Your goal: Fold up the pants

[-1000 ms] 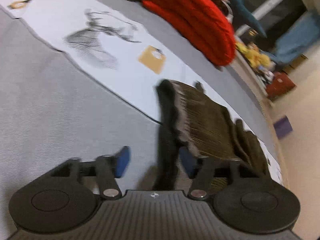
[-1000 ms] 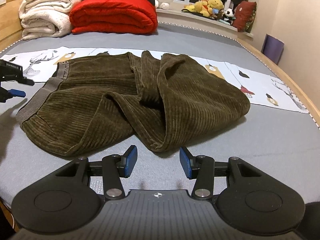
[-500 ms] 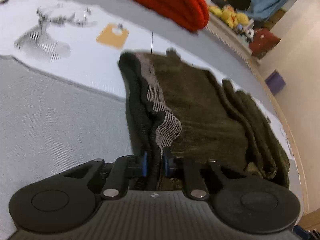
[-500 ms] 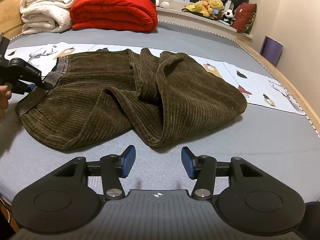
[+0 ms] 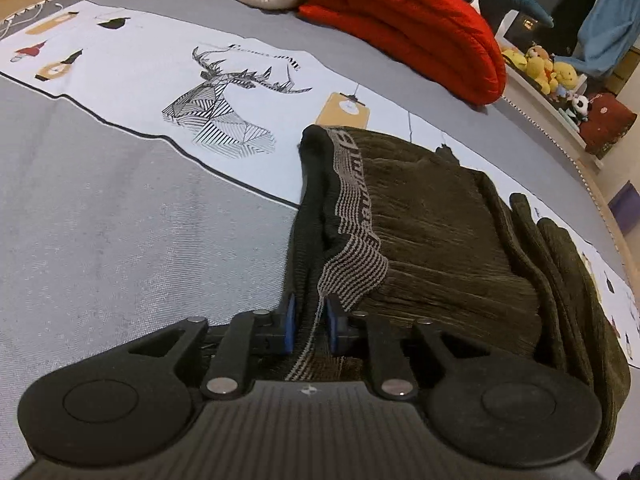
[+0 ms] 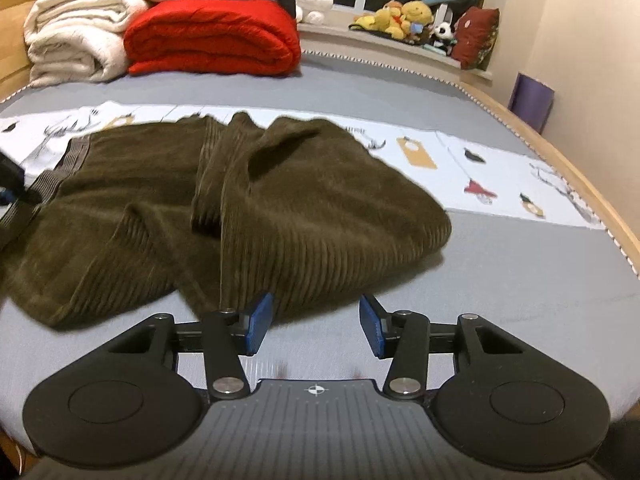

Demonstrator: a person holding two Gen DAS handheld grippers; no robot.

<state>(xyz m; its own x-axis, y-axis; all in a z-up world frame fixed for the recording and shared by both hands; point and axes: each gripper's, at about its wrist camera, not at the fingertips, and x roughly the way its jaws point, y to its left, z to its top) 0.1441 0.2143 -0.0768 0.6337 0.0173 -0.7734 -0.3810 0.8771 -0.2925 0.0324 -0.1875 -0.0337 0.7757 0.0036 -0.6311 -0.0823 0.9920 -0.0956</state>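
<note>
The left gripper (image 5: 308, 326) has its blue pads (image 5: 289, 322) set narrowly on either side of the striped elastic waistband (image 5: 352, 240) of the dark olive corduroy pants (image 5: 448, 248). The band runs up between the pads and arches away toward twelve o'clock. The jaws are opening slightly at this moment, yet the fabric sits pinched between them and looks lifted off the bed, so the hold appears to be kept.

The right gripper (image 6: 316, 322) stands about half open with nothing between its pads, hovering just short of the near hem edge of the pants (image 6: 224, 216), which lies at its twelve o'clock. From this view the left gripper shows only as a dark shape at nine o'clock, at the waistband end.

The pants lie on the grey bed cover (image 6: 500, 272), partly over a pale printed cloth strip with a deer drawing (image 5: 224, 108). The legs look loosely doubled back over the body, rumpled rather than flat. Beyond, at about eleven o'clock, rest a folded red blanket (image 6: 212, 36) and a rolled cream blanket (image 6: 76, 36).

The step in hand seems to be securing the waistband end before a fold or a straightening pull. Next, the right gripper likely needs to advance and close on the near edge of the bunched leg fabric. Both hands could then draw the cloth taut together. A slackening left grip could let the band slip.
</note>
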